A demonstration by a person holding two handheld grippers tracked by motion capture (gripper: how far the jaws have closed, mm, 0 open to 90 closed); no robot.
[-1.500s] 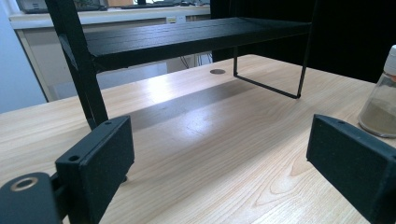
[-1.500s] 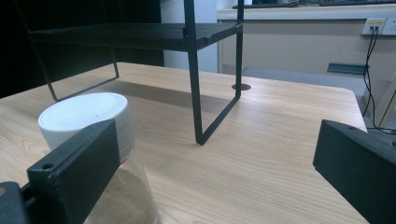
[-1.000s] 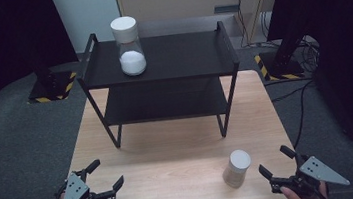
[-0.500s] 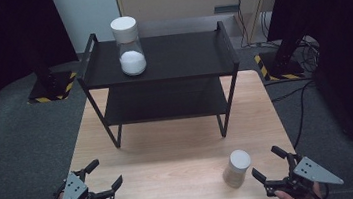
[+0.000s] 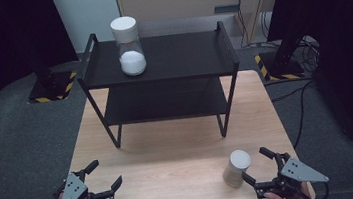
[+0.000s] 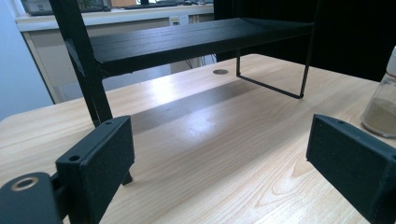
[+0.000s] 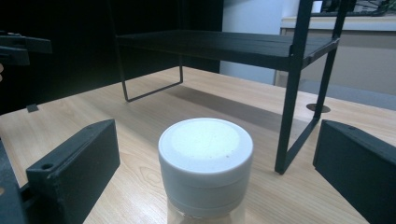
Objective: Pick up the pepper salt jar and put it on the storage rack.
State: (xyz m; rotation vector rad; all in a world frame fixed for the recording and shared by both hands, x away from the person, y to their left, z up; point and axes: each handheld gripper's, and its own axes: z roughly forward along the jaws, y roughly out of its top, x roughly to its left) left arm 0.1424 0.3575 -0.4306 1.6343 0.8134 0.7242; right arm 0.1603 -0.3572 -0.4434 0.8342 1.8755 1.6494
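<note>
- Your left hand-held gripper (image 5: 104, 177) sits low over the near left corner of the desk (image 5: 180, 149), with its jaws spread wide and nothing between them.
- In the left gripper view, bare wood lies between those jaws, and the black shelf rack (image 6: 187, 39) stands ahead of them and to their left.
- A jar of tan powder (image 6: 384, 105) shows past your left gripper's right jaw at the edge of that view, apart from the jaw.
- Your right hand-held gripper (image 5: 258, 165) is at the near right corner of the desk, jaws spread.
- The small white-capped jar (image 5: 236, 168) stands upright on the desk just in front of your right gripper, near the mouth of its jaws.
- In the right gripper view the jar's white cap (image 7: 205, 156) sits centred between the two jaws, with a clear gap on each side; neither jaw touches it.
- The rack's near leg (image 7: 292, 98) stands beyond that jar, to the right of it as your right gripper sees it.
- A taller jar with a white lid (image 5: 129, 47), holding white powder, stands on the rack's top shelf, well ahead of both grippers and toward your left gripper's side.
- The rack's lower shelf (image 5: 164, 101) carries nothing visible.
</note>
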